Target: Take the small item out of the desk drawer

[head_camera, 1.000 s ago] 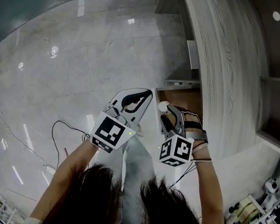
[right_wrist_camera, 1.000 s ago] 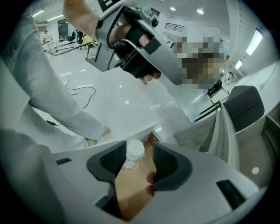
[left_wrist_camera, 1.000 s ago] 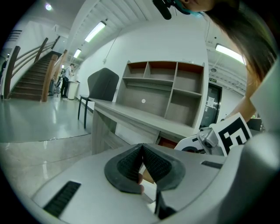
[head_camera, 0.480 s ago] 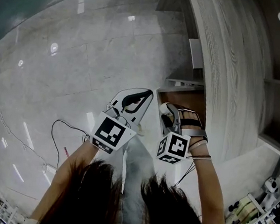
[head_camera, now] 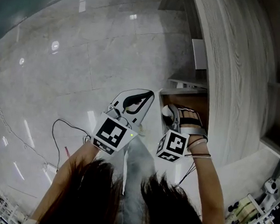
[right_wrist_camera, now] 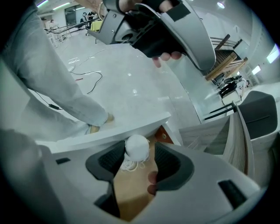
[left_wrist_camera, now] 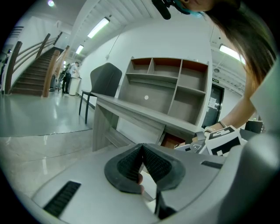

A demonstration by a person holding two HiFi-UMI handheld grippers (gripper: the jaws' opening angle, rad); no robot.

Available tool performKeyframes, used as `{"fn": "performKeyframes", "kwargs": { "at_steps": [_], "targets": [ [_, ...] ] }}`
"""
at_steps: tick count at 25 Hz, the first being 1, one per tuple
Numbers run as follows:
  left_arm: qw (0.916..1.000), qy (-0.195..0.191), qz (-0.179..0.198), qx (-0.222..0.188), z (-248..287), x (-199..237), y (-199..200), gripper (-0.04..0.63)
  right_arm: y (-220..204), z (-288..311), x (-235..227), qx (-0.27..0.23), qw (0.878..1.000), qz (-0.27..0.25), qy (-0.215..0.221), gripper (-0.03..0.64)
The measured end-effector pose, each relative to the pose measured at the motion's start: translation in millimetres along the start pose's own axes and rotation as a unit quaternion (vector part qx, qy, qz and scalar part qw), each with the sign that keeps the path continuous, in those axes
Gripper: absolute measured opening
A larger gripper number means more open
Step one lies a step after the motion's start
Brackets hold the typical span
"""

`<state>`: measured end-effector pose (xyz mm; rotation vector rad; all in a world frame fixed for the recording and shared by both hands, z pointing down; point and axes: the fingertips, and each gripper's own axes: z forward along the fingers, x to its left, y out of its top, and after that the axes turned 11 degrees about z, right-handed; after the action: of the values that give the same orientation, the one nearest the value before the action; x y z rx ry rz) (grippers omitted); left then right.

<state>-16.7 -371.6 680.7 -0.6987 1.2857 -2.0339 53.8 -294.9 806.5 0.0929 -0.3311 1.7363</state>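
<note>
The desk drawer stands pulled out, its brown bottom showing. A small white round item with a loose string lies in it. My right gripper points down into the drawer, and its jaws have just been opening. The item sits between the pads, close to the left pad, and neither pad presses on it. From the head view the right gripper hangs over the drawer's front, with the white item at its tips. My left gripper hovers just left of the drawer, its pads meeting at the tip with nothing in them.
The grey desk carries a shelf unit, and a dark chair stands at its far end. A black cable lies on the glossy floor to the left. A staircase rises far off.
My right gripper has sunk lower toward the open drawer, with the white item still at its tips. The left gripper has stayed where it was.
</note>
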Motion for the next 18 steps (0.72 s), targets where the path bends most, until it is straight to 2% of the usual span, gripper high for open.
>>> {"fn": "performKeyframes", "kwargs": {
  "at_steps": [9,18],
  "targets": [
    [1.0,0.0,-0.003,0.005,3,5,-5,0.017,-6,13,0,0.032,0.999,-0.001,0.009,0.204],
    [0.9999,0.005,-0.003,0.011,7,8,-9,0.017,-11,22,4,0.033,0.999,-0.005,0.009,0.204]
  ]
}}
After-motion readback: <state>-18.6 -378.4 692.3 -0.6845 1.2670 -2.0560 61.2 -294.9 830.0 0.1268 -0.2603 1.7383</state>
